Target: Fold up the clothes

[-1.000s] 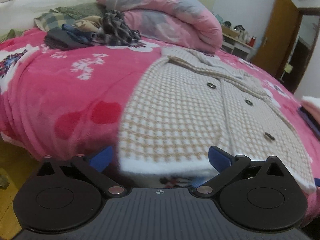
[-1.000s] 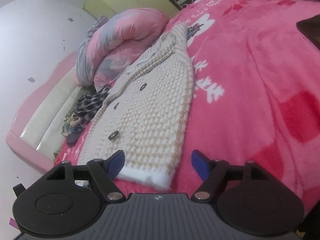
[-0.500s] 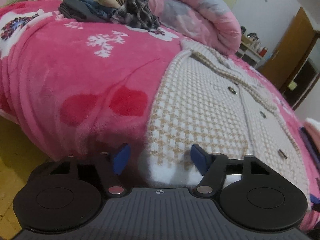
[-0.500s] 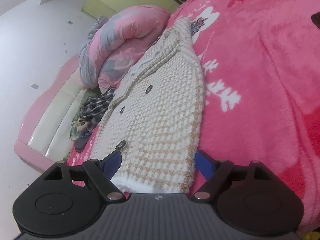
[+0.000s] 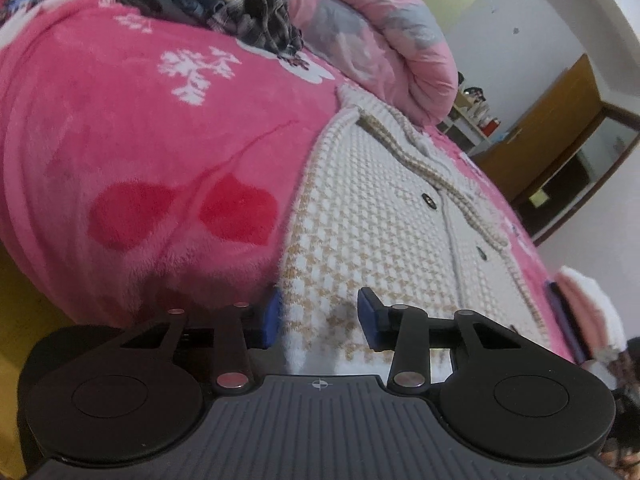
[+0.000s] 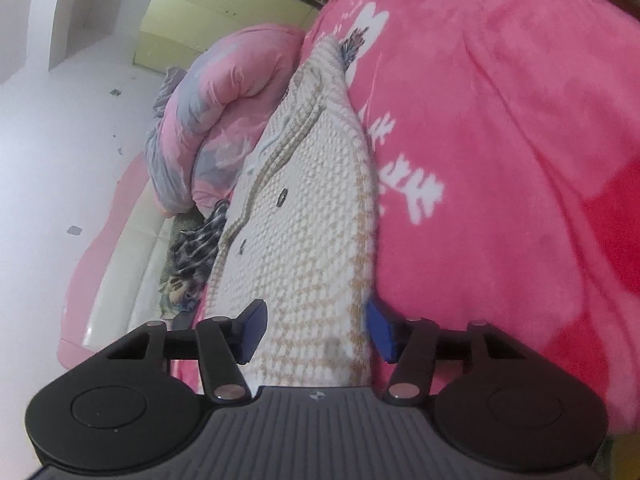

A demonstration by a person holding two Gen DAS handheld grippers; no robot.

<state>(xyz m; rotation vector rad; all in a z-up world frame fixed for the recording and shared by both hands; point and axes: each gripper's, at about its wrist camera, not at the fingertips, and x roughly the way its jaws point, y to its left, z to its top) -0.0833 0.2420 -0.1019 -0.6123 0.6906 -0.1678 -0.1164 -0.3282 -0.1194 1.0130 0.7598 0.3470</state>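
A cream and tan houndstooth cardigan [image 5: 380, 216] with dark buttons lies flat, buttoned side up, on the pink fleece blanket [image 5: 140, 128] of a bed. My left gripper [image 5: 320, 318] is open at the bed's near edge, and the cardigan's left hem corner lies between its blue pads [image 5: 270, 316]. In the right wrist view the same cardigan [image 6: 312, 216] runs away from me. My right gripper [image 6: 316, 330] is open around the right hem corner, one pad on each side of the cloth.
A rolled pink and grey quilt [image 5: 372, 36] lies beyond the cardigan's collar. A pile of dark and plaid clothes [image 5: 224, 4] sits at the back left. A fluffy pink sleeve [image 5: 588, 300] is at the right edge. Yellow floor [image 5: 24, 320] shows below the bed.
Both grippers have moved forward to the cardigan's hem, so the cloth now lies between their pads. The left jaws have narrowed a good deal, the right ones slightly.
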